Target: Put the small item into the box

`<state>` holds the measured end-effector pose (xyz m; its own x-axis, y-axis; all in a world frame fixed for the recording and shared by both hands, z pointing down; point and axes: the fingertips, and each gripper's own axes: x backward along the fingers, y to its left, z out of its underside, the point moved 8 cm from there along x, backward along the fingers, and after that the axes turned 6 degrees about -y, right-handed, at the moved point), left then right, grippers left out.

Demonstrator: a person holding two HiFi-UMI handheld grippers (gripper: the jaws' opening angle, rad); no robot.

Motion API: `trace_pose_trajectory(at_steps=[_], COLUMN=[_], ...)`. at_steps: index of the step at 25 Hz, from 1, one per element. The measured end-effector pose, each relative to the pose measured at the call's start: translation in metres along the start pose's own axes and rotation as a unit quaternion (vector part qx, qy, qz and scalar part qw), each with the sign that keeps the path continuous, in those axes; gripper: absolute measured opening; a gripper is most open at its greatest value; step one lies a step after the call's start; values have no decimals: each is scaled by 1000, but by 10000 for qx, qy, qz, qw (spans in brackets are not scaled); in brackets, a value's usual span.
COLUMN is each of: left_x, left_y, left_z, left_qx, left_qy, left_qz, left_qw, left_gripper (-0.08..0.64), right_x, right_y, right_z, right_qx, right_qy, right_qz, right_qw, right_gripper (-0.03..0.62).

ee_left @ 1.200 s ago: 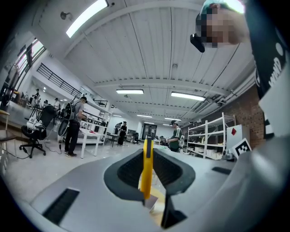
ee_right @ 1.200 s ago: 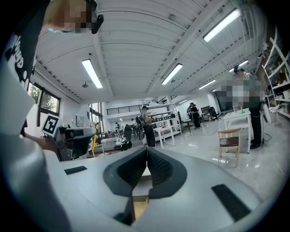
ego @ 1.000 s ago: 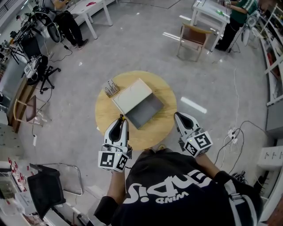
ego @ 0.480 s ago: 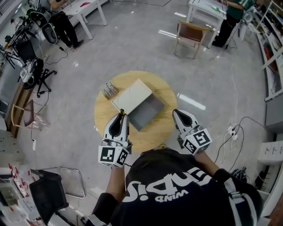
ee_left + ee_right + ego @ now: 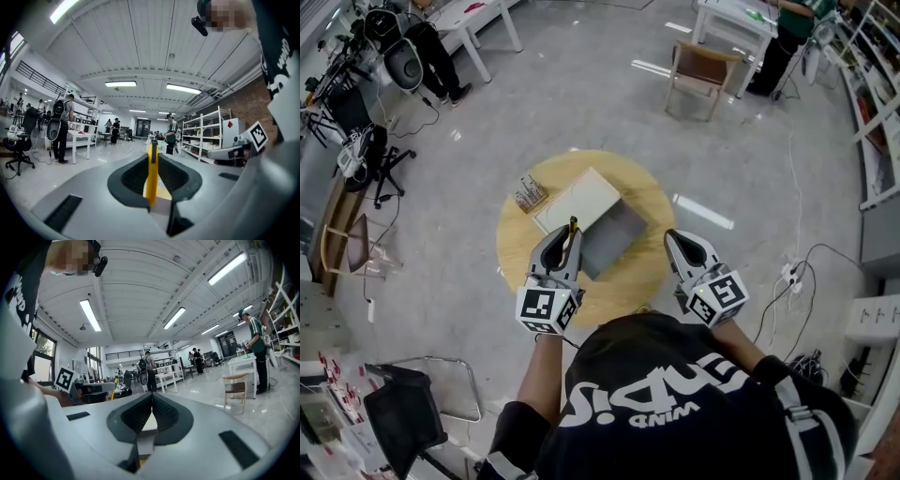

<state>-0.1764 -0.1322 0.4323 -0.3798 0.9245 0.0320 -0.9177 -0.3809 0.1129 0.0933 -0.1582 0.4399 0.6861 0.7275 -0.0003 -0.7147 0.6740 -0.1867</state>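
Pinching a slim yellow item [image 5: 151,178] upright in the left claw [image 5: 563,240], above the table [image 5: 628,281], just at the near left edge of the open box [image 5: 617,236] and not yet over its grey inside. Judging by that, mid-carry: lifted, not yet placed. Bring it in over the box's grey floor, clear of the white lid [image 5: 575,202] lying at the box's far left side. Lower well into the box before letting go, to avoid a bounce or a roll, likely enough with so thin a stick. Tip it flat along the box's long side so as not to catch a wall. Spread the jaws only once low inside the box. Leave the right claw [image 5: 678,242], pressed together on nothing, near the box's right corner, out of the way. Mind the small rack [image 5: 528,194] just left of the box.
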Motion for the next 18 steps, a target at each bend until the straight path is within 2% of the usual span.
trace_pose_trajectory(at_steps=[10,18], left_x=[-42,-72], left_y=[12,6], left_z=[44,91], left_qx=[-230,-455], left_qy=[711,1375], left_qz=[336,646], left_qw=[9966,9873], left_gripper=[71,71], right_x=[-4,3], right_y=[-4,-15], right_z=[2,1], right_qx=[6,-125], right_qy=[1,5], right_qz=[148,366], right_qw=[9999,9993], right_gripper=[4,3])
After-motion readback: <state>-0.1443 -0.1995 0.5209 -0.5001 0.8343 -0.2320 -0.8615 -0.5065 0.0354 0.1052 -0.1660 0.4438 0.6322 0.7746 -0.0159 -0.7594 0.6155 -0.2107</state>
